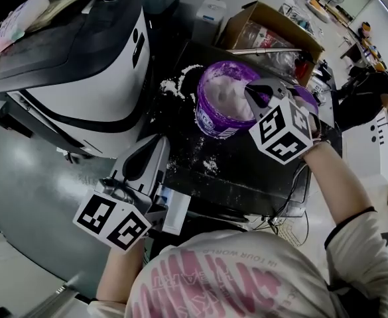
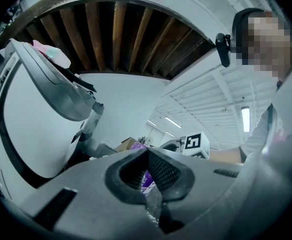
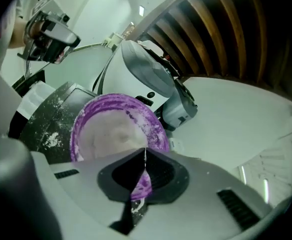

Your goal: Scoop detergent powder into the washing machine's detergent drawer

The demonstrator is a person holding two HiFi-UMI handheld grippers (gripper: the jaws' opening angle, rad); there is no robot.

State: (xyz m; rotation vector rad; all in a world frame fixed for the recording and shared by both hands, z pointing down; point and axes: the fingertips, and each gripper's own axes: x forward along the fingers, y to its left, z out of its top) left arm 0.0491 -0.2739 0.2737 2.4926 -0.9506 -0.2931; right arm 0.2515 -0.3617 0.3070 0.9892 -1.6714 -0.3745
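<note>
A purple tub (image 1: 225,103) full of white detergent powder stands on a black tabletop (image 1: 247,174) right of the white washing machine (image 1: 81,65). My right gripper (image 1: 249,90) hovers over the tub's right rim, jaws shut with nothing seen between them. In the right gripper view the tub (image 3: 113,134) lies just beyond the shut right gripper (image 3: 146,151), with the machine (image 3: 150,74) behind. My left gripper (image 1: 147,143) is low by the machine's front corner and points up. Its view shows the left gripper (image 2: 146,152) shut and empty. I cannot make out the detergent drawer.
Spilled powder (image 1: 175,83) dusts the tabletop left of the tub and in front of it. An open cardboard box (image 1: 273,32) sits behind the tub. Cables hang off the table's near right edge (image 1: 290,204). A person (image 1: 373,88) is at the far right.
</note>
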